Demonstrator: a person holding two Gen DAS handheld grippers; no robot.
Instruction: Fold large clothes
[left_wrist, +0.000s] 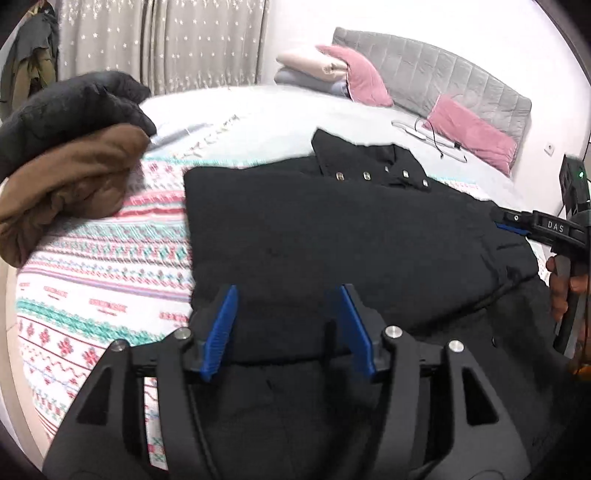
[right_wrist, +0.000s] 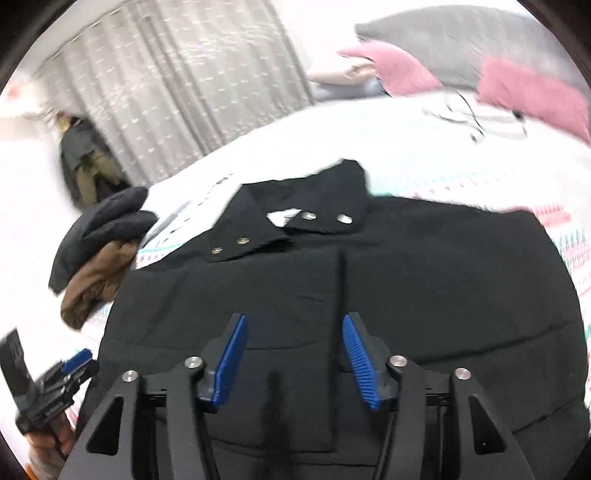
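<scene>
Black and padded, one coat (left_wrist: 332, 236) lies flat on the bed (left_wrist: 258, 118), over a patterned blanket (left_wrist: 92, 273), collar toward the headboard (left_wrist: 443, 70). Four metal snaps show on the collar in the right wrist view, two per flap. Both sleeves are folded in across the body. Left tongs (left_wrist: 288, 325) stand apart over the coat's near left part, nothing between the blue pads (left_wrist: 221, 332). Right tongs (right_wrist: 293, 354) likewise gape above the coat's middle, gripping nothing. A hand (left_wrist: 561, 291) holds the right tool at the coat's right edge. Two bundled garments sit beside the coat, one dark grey (left_wrist: 74, 107) atop one brown (left_wrist: 66, 184). Two pink pillows (left_wrist: 476, 133) lean on the headboard.
</scene>
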